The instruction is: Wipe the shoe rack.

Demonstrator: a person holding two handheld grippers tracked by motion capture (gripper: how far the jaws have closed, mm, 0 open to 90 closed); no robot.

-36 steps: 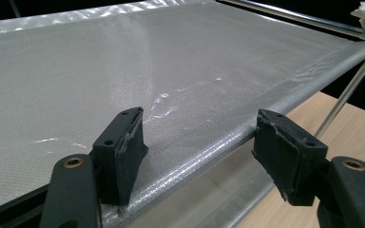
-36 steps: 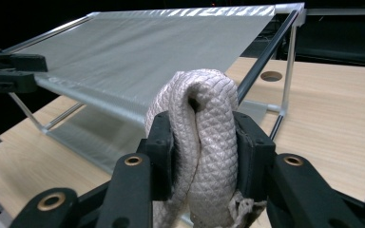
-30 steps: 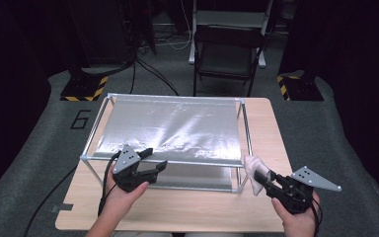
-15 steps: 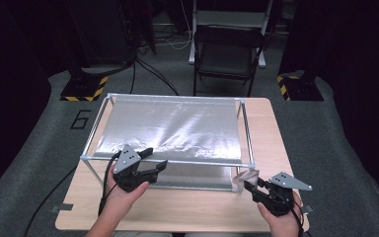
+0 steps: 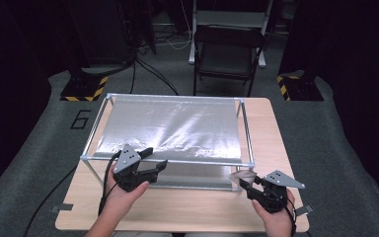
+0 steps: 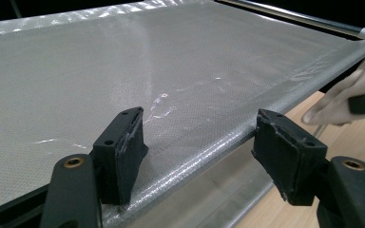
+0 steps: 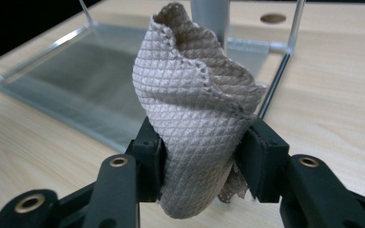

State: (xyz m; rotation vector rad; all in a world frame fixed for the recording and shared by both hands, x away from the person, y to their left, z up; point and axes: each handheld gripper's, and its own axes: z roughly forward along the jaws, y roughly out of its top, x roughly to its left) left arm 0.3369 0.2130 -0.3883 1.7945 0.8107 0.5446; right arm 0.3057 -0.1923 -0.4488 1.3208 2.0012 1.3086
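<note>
A silvery mesh sheet (image 5: pixel 172 123) (image 6: pixel 123 61) is stretched over a thin metal frame (image 5: pixel 168 159) on the wooden table (image 5: pixel 177 207). My left gripper (image 5: pixel 158 157) (image 6: pixel 199 156) is open at the sheet's front edge, one jaw over the mesh and the other past the edge. A crumpled beige quilted cloth (image 7: pixel 195 95) (image 5: pixel 242 175) (image 6: pixel 342 99) stands up between the jaws of my right gripper (image 5: pixel 244 183) (image 7: pixel 199 161), low by the frame's front right corner. Those jaws have just been opening, and both pads still touch the cloth.
Under the frame lies a second shiny sheet (image 7: pixel 76 71) on the table (image 7: pixel 337 71). A frame post (image 7: pixel 210 14) stands just behind the cloth. A folding chair (image 5: pixel 227 49) and striped stand bases (image 5: pixel 84 89) sit beyond the table on grey floor.
My right hand has come down and leftward with the cloth, toward the frame's front right corner. The left gripper has stayed where it was.
</note>
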